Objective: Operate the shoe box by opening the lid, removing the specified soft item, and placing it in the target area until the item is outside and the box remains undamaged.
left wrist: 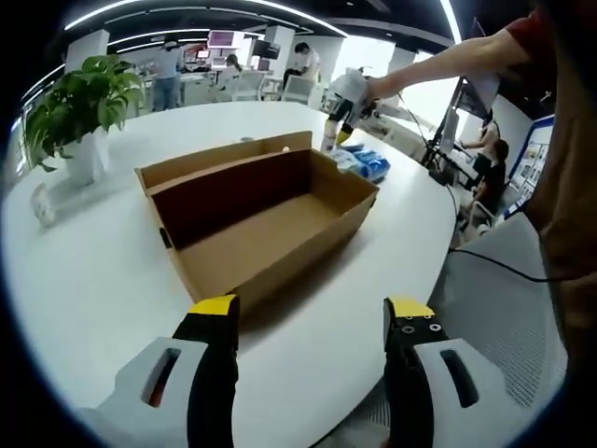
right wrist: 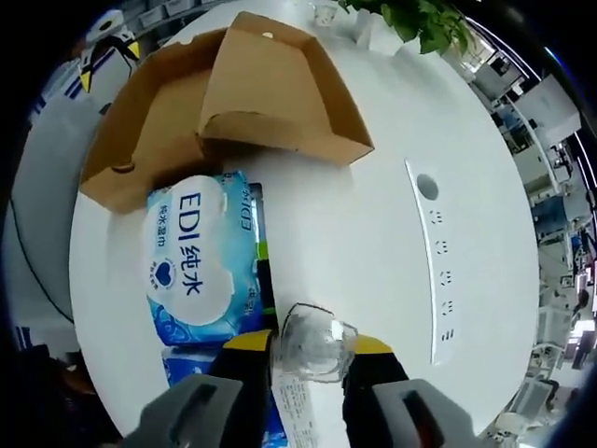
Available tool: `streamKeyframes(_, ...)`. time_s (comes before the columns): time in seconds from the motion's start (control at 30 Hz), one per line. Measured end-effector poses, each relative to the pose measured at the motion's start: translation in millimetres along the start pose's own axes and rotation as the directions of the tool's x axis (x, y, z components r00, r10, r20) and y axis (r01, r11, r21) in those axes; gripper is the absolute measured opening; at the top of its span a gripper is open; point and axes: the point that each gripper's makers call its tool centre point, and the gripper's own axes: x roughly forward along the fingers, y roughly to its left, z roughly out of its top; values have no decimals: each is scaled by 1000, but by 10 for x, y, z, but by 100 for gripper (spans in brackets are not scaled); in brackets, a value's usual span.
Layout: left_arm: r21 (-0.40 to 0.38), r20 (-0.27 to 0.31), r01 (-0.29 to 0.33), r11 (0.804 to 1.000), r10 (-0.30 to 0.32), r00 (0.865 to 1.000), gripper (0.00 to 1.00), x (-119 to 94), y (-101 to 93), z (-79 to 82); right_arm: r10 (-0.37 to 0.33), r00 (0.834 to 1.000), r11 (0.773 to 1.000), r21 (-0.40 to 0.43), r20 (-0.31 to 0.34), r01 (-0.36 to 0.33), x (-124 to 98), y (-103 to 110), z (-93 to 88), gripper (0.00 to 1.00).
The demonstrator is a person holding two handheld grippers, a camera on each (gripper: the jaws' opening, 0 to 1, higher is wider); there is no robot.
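The open shoe box stands empty ahead of the left gripper, jaws spread. Ahead-left of the right gripper, clenched on a clear soft packet, lies the wipes pack. Lower gently before releasing, clear of the box.

Both views share shoe box (opposite ends)

A: Pretty clearly an open-plan office. There's a big white round table with a potted plant, strip ceiling lights, and people at desks in the back.

B: Yep, and a power strip is built into the table, plus a mesh office chair.
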Motion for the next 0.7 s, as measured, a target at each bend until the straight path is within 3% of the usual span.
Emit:
streamKeyframes(0.4,1,-3,1,1000,-1,1000,62,-12,-10,-7,-2,1000,1000,18,22,2,-13,-26,32,24)
streamKeyframes(0.7,-1,-7,3,1000,-3,1000,62,-3,-16,-25,25,999,998,-50,31,-24,10,-5,46,19)
